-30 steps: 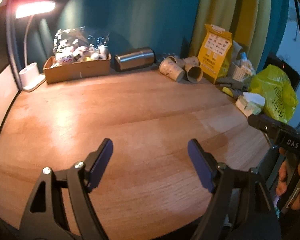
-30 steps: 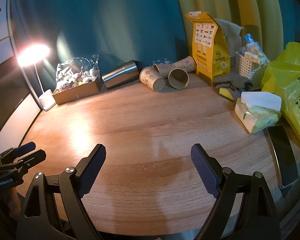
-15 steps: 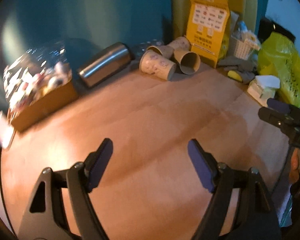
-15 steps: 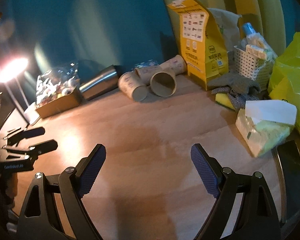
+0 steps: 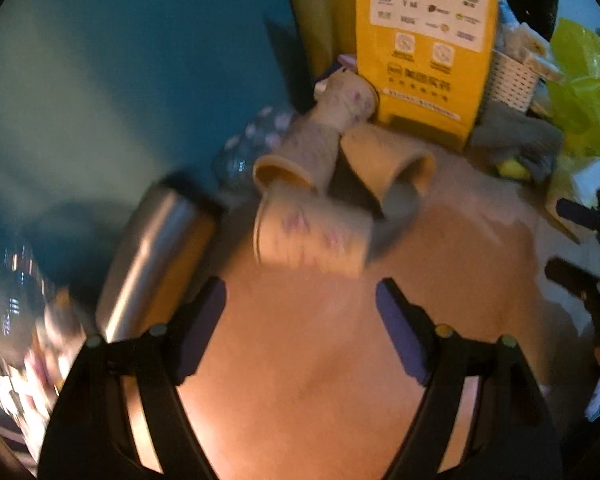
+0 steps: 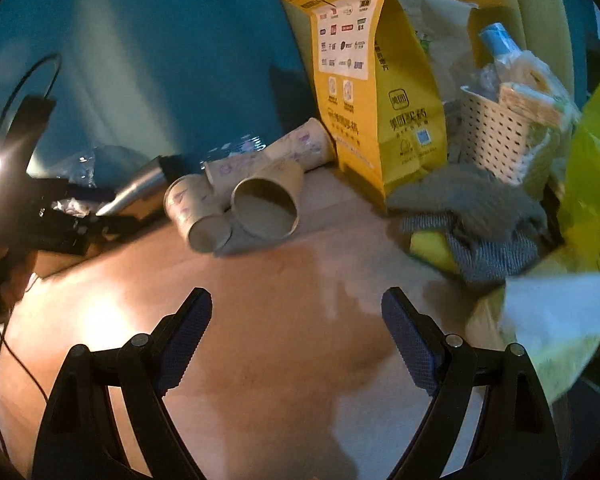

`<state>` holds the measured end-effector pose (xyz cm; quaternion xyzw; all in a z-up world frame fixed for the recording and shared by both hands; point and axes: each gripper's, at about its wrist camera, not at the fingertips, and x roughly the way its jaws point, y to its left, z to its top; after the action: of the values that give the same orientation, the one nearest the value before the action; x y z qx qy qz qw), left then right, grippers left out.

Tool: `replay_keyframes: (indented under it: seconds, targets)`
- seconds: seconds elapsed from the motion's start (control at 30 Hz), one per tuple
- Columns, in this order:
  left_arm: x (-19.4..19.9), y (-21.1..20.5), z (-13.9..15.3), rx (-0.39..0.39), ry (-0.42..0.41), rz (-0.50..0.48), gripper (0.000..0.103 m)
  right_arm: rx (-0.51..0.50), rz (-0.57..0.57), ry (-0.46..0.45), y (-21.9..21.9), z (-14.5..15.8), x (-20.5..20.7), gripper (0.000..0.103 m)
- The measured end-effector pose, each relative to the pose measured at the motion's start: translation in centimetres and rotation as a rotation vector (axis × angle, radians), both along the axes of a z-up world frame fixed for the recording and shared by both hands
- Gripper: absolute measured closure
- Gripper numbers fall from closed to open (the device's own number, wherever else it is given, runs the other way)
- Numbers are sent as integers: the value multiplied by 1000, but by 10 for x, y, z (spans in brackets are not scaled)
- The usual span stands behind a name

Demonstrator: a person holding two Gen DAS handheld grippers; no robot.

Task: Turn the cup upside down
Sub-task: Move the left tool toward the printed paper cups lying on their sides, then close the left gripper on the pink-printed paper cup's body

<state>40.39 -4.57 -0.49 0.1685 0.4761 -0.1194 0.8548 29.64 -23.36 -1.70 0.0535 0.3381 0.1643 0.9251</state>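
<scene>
Both claws, left point(image 5: 300, 320) and right point(image 6: 296, 332), gape empty; yellow bag point(image 6: 364, 92) bears printed logos (illegible).

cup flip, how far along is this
Nothing is flipped yet: the paper cups lie on their sides on the wooden table. In hand: the left tool is open, empty, and near the nearest cup. The right tool is open too. Left: grasp, turn, set rim-down.
</scene>
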Motion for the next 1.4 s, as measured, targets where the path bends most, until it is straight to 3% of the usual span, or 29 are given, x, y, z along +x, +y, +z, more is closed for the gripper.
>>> replay_keyframes:
  seconds: [0.3, 0.53, 0.67, 0.8, 0.87, 1.03, 1.23, 1.4]
  targets:
    - [89, -36, -21, 138, 60, -109, 24, 33, -18, 47, -7, -13, 43, 14]
    - [119, -67, -44, 249, 93, -191, 24, 77, -31, 76, -16, -23, 50, 14]
    - [131, -76, -66, 320, 131, -181, 24, 94, -32, 82, -21, -25, 51, 14]
    - [143, -75, -74, 309, 149, -158, 25, 108, -36, 85, -24, -24, 53, 14]
    - [146, -77, -77, 318, 148, -160, 34, 112, -37, 87, -26, -23, 54, 14]
    - [140, -74, -71, 297, 125, -159, 37, 110, -36, 83, -25, -17, 56, 14]
    - [118, -65, -36, 251, 92, -136, 37, 115, -34, 58, -27, 0, 43, 14]
    - [76, -59, 7, 195, 59, -102, 37, 130, -22, 37, -30, 20, 20, 14]
